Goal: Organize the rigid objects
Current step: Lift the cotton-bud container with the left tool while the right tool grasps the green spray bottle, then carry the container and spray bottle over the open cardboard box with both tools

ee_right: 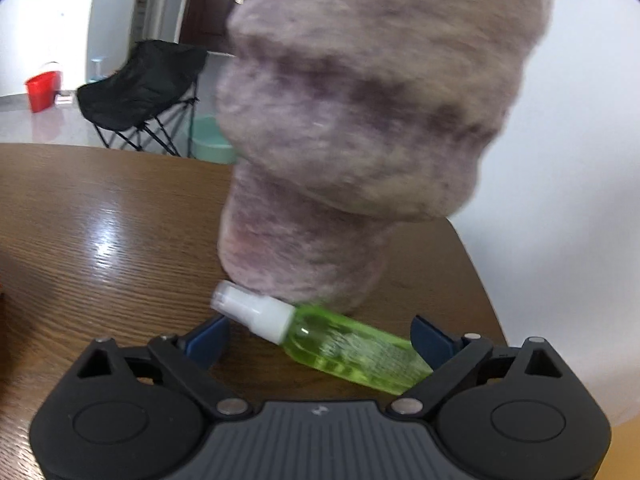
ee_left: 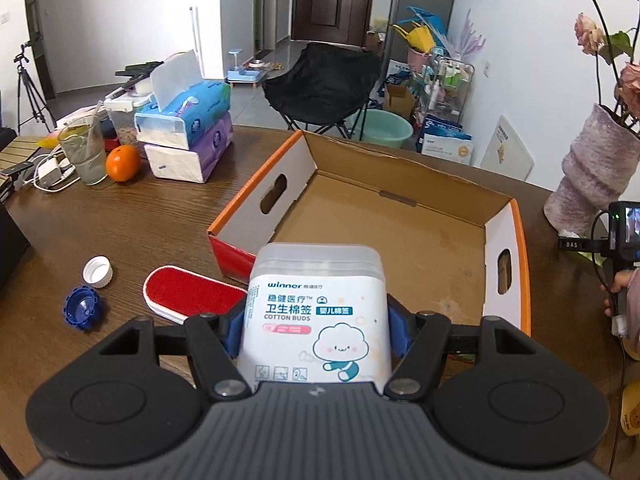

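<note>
Left gripper (ee_left: 316,330), fingers clamped on the cotton-bud box (ee_left: 316,312), nears the cardboard box (ee_left: 400,216) for release; right gripper (ee_right: 320,340), fingers apart, apparently straddles the green spray bottle (ee_right: 340,344).

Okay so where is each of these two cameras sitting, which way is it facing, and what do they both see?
Left wrist: on the left gripper, looking forward and down over the cotton buds box it clamps toward the cardboard tray; a hand shows at right.
Right wrist: on the right gripper, jaws open around a lying green spray bottle against the vase; no body.
Shared: vase, wooden table, black folding chair.
</note>
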A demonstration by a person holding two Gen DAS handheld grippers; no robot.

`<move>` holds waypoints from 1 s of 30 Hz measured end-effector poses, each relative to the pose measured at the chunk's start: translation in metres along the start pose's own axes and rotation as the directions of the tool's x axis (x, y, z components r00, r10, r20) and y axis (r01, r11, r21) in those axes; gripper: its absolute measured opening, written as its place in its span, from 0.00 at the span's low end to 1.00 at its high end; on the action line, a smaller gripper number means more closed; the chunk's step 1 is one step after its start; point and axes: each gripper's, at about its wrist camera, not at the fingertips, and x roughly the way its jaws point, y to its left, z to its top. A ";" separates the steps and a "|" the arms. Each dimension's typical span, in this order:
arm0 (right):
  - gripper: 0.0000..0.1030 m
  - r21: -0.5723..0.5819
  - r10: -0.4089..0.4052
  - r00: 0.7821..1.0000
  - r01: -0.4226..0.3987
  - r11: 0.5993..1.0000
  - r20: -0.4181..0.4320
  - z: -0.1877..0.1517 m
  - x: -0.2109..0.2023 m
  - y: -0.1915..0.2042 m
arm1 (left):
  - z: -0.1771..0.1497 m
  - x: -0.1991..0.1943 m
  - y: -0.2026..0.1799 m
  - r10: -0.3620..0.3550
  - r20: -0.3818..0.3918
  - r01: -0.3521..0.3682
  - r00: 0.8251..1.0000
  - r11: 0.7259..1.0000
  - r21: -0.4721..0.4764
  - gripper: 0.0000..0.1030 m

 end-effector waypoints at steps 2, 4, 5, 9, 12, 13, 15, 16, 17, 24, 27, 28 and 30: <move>0.87 0.016 0.028 1.000 -0.028 0.999 -0.004 0.002 0.001 0.000 | 0.000 0.000 0.000 0.005 -0.002 -0.005 1.000 1.000 -0.009 0.65; 0.73 0.068 0.083 0.996 -0.080 0.994 -0.030 0.004 0.000 -0.005 | 0.000 0.001 0.000 0.009 -0.010 -0.009 1.000 1.000 -0.018 0.65; 0.64 0.092 0.109 0.993 -0.105 0.990 -0.039 0.004 0.000 -0.008 | -0.001 0.001 0.000 0.009 -0.012 -0.010 1.000 1.000 -0.021 0.65; 0.44 0.103 0.130 0.990 -0.124 0.987 -0.059 0.003 -0.007 -0.011 | -0.001 0.000 0.001 0.009 -0.016 -0.010 1.000 0.999 -0.033 0.65; 0.27 0.122 0.162 0.984 -0.152 0.981 -0.076 0.000 -0.012 -0.015 | 0.000 0.000 0.001 0.003 -0.014 -0.004 1.000 0.999 -0.034 0.65; 0.27 0.140 0.181 0.980 -0.168 0.976 -0.085 -0.003 -0.016 -0.016 | 0.001 -0.001 0.001 0.003 -0.013 -0.003 1.000 0.999 -0.034 0.65; 0.27 0.149 0.203 0.974 -0.188 0.971 -0.096 -0.011 -0.025 -0.016 | 0.000 -0.002 0.000 -0.003 -0.011 0.002 1.000 0.999 -0.032 0.65; 0.27 0.151 0.213 0.972 -0.197 0.969 -0.098 -0.014 -0.027 -0.016 | 0.001 -0.003 0.000 -0.002 -0.011 0.002 1.000 1.000 -0.031 0.65; 0.27 0.155 0.224 0.969 -0.207 0.966 -0.100 -0.018 -0.031 -0.015 | 0.001 -0.004 0.000 -0.002 -0.012 0.002 1.000 1.000 -0.030 0.65; 0.27 0.195 0.253 0.964 -0.233 0.953 -0.082 -0.034 -0.053 -0.014 | 0.002 -0.008 0.001 -0.002 -0.002 0.002 1.000 1.000 -0.015 0.65; 0.26 0.212 0.256 0.966 -0.241 0.947 -0.046 -0.039 -0.068 -0.016 | 0.004 -0.006 0.003 -0.005 0.010 0.005 1.000 1.000 0.000 0.65; 0.26 0.216 0.258 0.966 -0.245 0.945 -0.034 -0.039 -0.073 -0.018 | 0.004 -0.006 0.004 -0.006 0.014 0.006 1.000 1.000 0.007 0.65; 0.26 0.229 0.258 0.966 -0.250 0.941 -0.004 -0.033 -0.078 -0.015 | 0.005 -0.002 0.006 -0.011 0.014 0.011 1.000 1.000 0.023 0.65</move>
